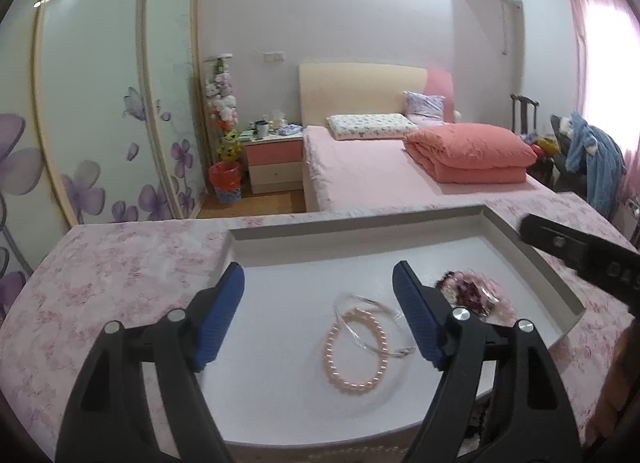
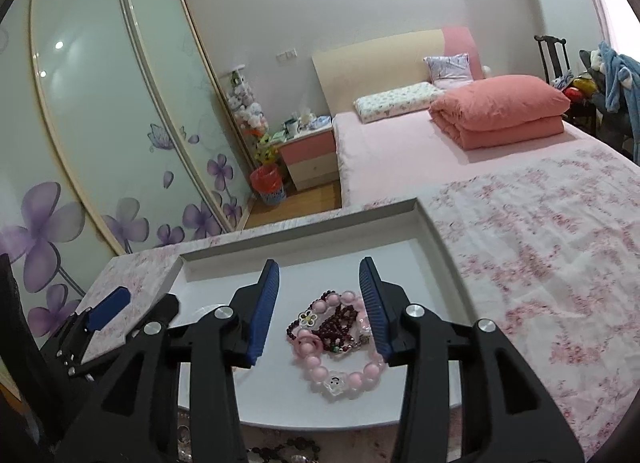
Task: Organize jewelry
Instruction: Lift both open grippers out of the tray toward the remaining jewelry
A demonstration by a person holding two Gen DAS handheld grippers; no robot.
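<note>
Left tool [image 1: 318,315] spread over pearl bracelet [image 1: 355,351] lower centre in the grey tray [image 1: 532,251], right tool [image 2: 319,309] spread around pink bead pile [image 2: 340,337] mid-frame; pick-up step likely, next lower and pinch one bracelet cleanly.

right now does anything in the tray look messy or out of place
Yes. The dark red beads are heaped in a tangle on the pink bracelet, not laid apart. The pearl bracelet overlaps a clear bangle. More beads lie outside the tray, at its near edge.
</note>
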